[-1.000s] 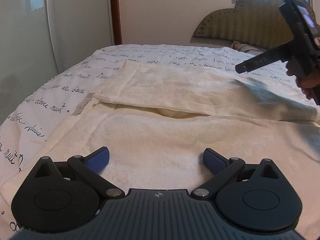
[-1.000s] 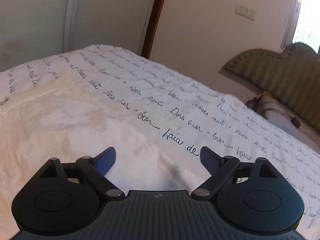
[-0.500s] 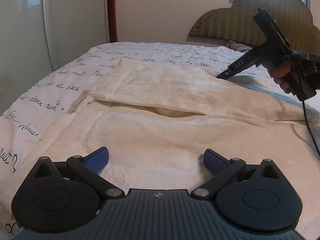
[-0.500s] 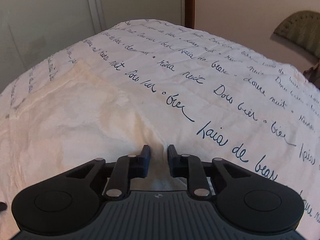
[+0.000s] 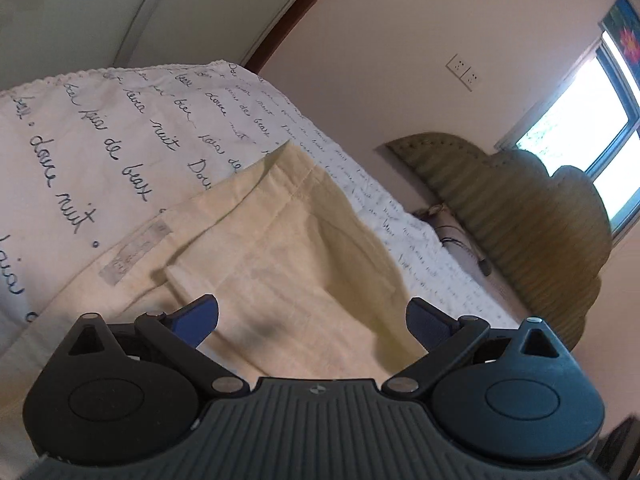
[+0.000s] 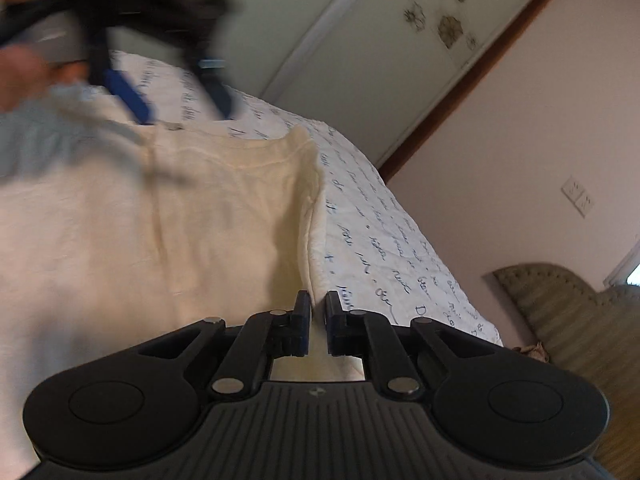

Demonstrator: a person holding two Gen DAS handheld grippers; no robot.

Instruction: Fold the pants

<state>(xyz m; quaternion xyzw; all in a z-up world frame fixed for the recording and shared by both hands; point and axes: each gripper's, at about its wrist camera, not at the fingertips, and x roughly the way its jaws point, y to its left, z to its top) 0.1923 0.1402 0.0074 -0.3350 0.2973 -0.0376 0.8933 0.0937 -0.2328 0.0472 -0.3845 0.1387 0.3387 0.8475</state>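
Step in hand: lifting one edge of the pants [image 6: 192, 216] to start a fold. The cream garment lies spread on the bed [image 6: 384, 248], over the script-printed cover.

Right tool [image 6: 318, 322]: jaws have just been closing and now stand nearly together, with a ridge of cream cloth pinched between the pads; the fabric rises from the bed toward that grip. Hold looks firm, judged from the taut crease running away from the pads.

Left tool [image 5: 312, 318]: jaws wide apart, nothing between them; it hangs over the pants with no cloth contact that I can see. In the right wrist view it shows blurred at upper left [image 6: 172, 88], above the far hem.

Next move, as I judge it: left tool needs to come down on the matching edge and close on it, so both corners travel together; carrying one side alone risks a skewed fold or dragged cover
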